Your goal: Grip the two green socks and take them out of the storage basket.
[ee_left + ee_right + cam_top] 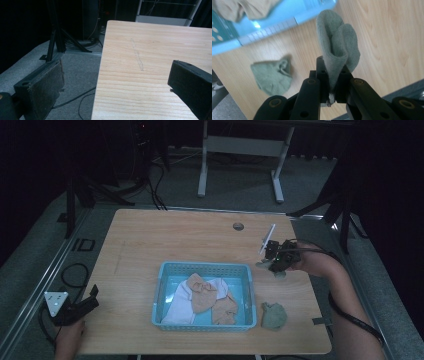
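**Grey-green sock pinched in the right fingers**

The left gripper [75, 309] is resting at the near-left corner of the light wooden desk [150, 240], fingers [42, 87] standing wide and bare. A second crumpled grey-green sock [274, 315] is lying beside the blue plastic basket [165, 270]. Farther off, the right gripper [276, 265] is clamping a soft grey-green knitted sock [337, 42], its folded end sticking up past the fingertips.

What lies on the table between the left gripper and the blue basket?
Nothing: in the high view the stretch of table between the left gripper and the blue basket is bare wood. The left gripper view shows bare tabletop too.
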`<state>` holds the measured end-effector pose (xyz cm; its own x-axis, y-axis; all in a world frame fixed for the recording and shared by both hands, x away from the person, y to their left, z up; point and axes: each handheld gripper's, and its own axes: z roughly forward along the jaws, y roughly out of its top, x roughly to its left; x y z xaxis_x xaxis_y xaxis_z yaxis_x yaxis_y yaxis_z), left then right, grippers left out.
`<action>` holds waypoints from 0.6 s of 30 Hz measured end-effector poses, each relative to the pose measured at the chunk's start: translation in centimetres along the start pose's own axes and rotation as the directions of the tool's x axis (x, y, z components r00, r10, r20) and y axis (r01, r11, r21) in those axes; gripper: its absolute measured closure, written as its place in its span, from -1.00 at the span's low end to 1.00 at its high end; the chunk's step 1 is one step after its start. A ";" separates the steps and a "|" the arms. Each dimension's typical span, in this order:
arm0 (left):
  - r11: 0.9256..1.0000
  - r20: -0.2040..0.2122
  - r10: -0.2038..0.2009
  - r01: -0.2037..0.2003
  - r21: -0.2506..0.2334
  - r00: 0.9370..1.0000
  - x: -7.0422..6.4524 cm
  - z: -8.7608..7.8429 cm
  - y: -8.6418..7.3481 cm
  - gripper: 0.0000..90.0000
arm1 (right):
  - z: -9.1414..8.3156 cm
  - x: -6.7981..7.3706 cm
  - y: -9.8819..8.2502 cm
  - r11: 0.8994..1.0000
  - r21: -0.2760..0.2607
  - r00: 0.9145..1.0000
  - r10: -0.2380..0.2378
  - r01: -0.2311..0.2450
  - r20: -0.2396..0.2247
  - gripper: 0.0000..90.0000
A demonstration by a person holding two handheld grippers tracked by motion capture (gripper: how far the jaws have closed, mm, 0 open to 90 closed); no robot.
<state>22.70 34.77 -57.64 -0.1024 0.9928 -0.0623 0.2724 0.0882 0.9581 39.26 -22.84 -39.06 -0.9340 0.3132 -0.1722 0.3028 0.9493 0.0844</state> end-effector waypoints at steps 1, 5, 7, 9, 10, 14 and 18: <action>1.000 -0.001 0.000 0.000 0.000 1.000 0.0 0.0 0.0 -0.98 | 0.2 -0.2 -0.4 1.000 0.006 1.000 0.009 -0.009 -0.003 0.88; 1.000 0.000 0.000 0.000 0.001 1.000 0.0 0.0 0.0 -0.98 | 0.8 -0.7 -1.5 0.999 0.025 0.999 0.032 -0.032 0.001 0.88; 1.000 0.000 0.001 -0.001 0.001 1.000 0.0 0.0 0.0 -0.98 | 1.1 -1.0 -2.0 0.999 0.017 0.999 0.042 -0.042 0.003 0.88; 1.000 0.000 0.001 -0.001 0.001 1.000 0.0 0.0 0.0 -0.98 | 1.4 -1.2 -2.3 0.999 0.008 0.999 0.047 -0.047 0.002 0.88; 1.000 0.000 0.001 -0.001 0.002 1.000 0.0 0.0 0.0 -0.98 | 1.8 -1.4 -2.5 0.998 -0.001 0.998 0.060 -0.060 -0.008 0.88; 1.000 0.002 0.003 -0.003 0.006 1.000 0.0 0.0 0.0 -0.98 | 3.0 -1.8 -2.7 0.997 0.008 0.997 0.078 -0.078 -0.020 0.88; 1.000 0.002 0.002 -0.002 0.002 1.000 0.0 0.0 0.0 -0.98 | 4.0 -2.0 -2.7 0.996 0.003 0.996 0.084 -0.084 -0.027 0.88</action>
<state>22.71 34.77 -57.64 -0.1003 0.9931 -0.0610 0.2743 0.0866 0.9577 41.10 -25.95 -42.89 -0.9099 0.3915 -0.1376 0.3812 0.9196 0.0955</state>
